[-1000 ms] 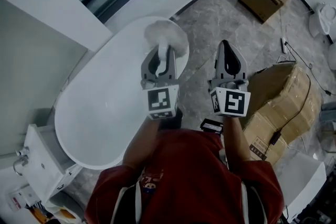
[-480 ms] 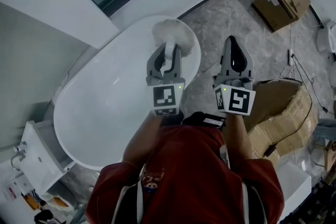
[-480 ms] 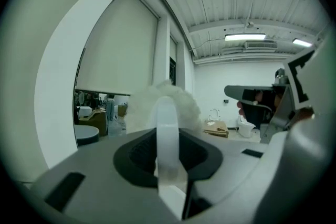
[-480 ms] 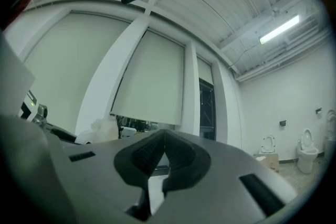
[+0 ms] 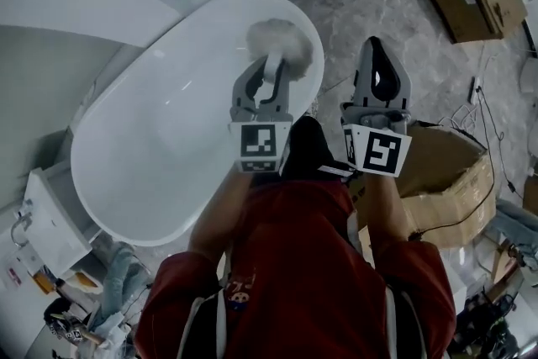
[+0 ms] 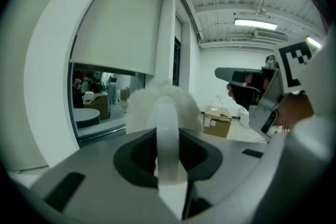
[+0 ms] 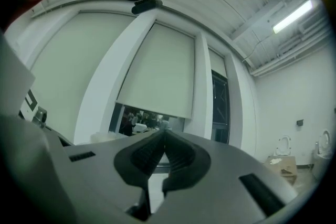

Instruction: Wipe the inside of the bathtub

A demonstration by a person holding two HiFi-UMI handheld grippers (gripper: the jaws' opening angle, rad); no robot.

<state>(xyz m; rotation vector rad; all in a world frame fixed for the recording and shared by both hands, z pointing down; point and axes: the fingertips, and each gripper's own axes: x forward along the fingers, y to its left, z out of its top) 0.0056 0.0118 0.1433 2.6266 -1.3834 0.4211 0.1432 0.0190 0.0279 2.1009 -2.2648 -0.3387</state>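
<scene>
Two grippers reach out past a red shirt (image 5: 294, 265). The left gripper (image 5: 267, 84) clamps the white handle (image 5: 271, 67) of a fluffy duster (image 5: 282, 44), and the right gripper (image 5: 378, 55) is pinched together on nothing. The duster shows over the far end of the white bathtub (image 5: 160, 147), beside the grey floor (image 5: 370, 4).

The bathtub (image 5: 160, 147) is plain glossy white. The duster (image 5: 280, 42) has a fluffy off-white head and a white handle. The left gripper (image 5: 267, 78) and the right gripper (image 5: 377, 55) are both mid-grey with black jaw linings. Each carries a cube (image 5: 259, 145) with black square markers on white. The person's shirt (image 5: 294, 265) is red with pale stripes. The floor (image 5: 378, 4) is grey, veined like marble. The cardboard boxes (image 5: 445, 172) are brown, and the roller blind (image 6: 121, 23) is pale beige.
</scene>
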